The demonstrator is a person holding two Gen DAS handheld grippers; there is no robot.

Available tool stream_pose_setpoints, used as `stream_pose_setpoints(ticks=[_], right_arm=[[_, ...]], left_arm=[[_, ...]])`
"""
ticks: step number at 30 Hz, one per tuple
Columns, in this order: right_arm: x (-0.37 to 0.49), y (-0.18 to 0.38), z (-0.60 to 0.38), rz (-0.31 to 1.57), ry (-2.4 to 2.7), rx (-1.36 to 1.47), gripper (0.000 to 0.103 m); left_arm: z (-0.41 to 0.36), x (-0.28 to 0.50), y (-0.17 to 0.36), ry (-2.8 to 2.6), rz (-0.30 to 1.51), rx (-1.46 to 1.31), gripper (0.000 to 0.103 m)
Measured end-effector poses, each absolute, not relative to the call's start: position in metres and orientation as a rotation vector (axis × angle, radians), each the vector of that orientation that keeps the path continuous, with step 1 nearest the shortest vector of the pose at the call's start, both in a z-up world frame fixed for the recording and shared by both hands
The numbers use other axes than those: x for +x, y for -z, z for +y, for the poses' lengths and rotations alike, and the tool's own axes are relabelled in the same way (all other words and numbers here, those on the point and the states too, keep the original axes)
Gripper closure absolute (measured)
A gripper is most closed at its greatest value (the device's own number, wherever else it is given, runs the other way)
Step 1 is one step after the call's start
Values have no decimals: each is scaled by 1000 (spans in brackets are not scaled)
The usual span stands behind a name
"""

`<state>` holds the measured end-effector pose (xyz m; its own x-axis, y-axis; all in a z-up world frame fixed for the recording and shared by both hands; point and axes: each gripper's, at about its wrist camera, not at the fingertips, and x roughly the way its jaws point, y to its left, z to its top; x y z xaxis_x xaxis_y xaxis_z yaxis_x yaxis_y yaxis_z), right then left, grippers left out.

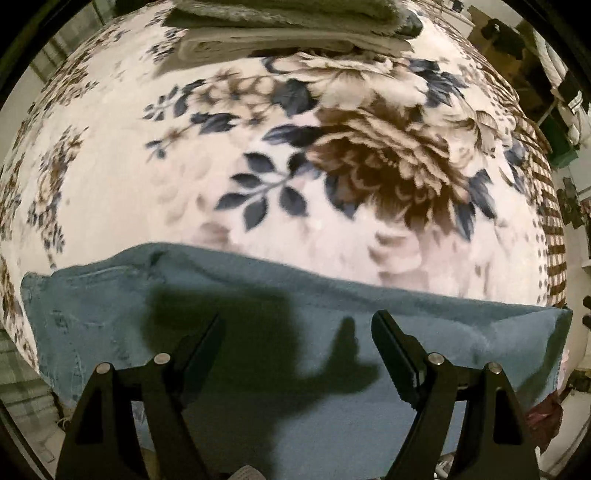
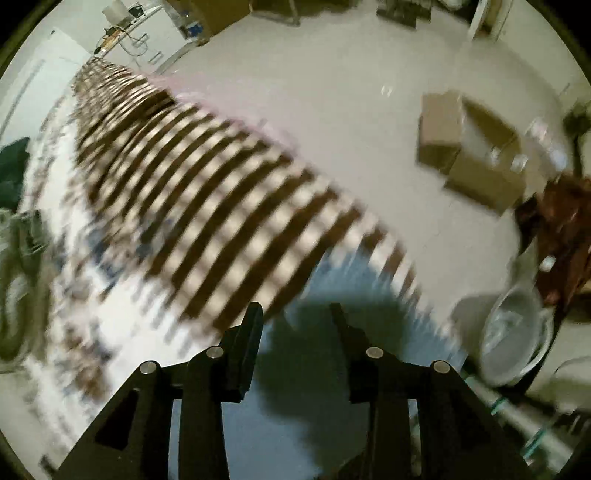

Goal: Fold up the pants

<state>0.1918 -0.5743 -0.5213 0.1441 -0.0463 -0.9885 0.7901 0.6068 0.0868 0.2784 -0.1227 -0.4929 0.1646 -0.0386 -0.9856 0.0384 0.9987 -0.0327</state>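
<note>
Blue denim pants (image 1: 295, 295) lie flat across the near edge of a floral blanket (image 1: 147, 192), in the left wrist view. My left gripper (image 1: 295, 321) is open and empty, its fingers held just above the denim, with its shadow on the cloth. In the right wrist view, which is motion-blurred, my right gripper (image 2: 295, 310) is open and empty above a patch of the blue pants (image 2: 258, 424) near the blanket's brown-striped border (image 2: 207, 206).
Folded pale towels (image 1: 288, 29) are stacked at the far side of the blanket. Beyond the bed edge the right wrist view shows a pale floor with cardboard boxes (image 2: 469, 147), a grey basin (image 2: 513, 332) and a dark red-brown object (image 2: 565, 229).
</note>
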Motion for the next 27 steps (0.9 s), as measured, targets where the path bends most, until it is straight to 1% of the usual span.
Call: stream_pose_setpoints(ticks=[2,3,5,8,12,13,14,15,17,20,24,27], right_arm=[[197,529,-594,1323,715,663,63],[197,535,-603,1342,706,665,60],[190,546,-619,1366,705,694,59],[181,564,-632,1379,699,772,58],[176,581,-644,1340,710,951,58],[177,582,-644,1333,713,964,62],[178,582,-643,1322,725,956,70],[179,579,-641,1306,728,937,82],[179,568,-634,1278,741,878,87],[173,544,-628,1208,726,823,88],[153,512,-621,1071,687,849,89],[143,498,-617,1011,665,852,89]], left_arm=[[-127,279,495,65,1403,6,23],[-130,278,497,69,1403,8,23],[-137,279,502,73,1414,16,23],[-143,274,511,76,1438,10,23],[-150,269,514,74,1441,30,23],[-152,268,515,76,1439,38,23],[-154,267,515,77,1439,41,23],[-155,268,515,78,1438,43,23],[-167,279,519,79,1437,48,23],[-172,278,512,81,1419,57,23],[-183,277,504,94,1407,58,23],[-188,269,503,112,1409,63,23]])
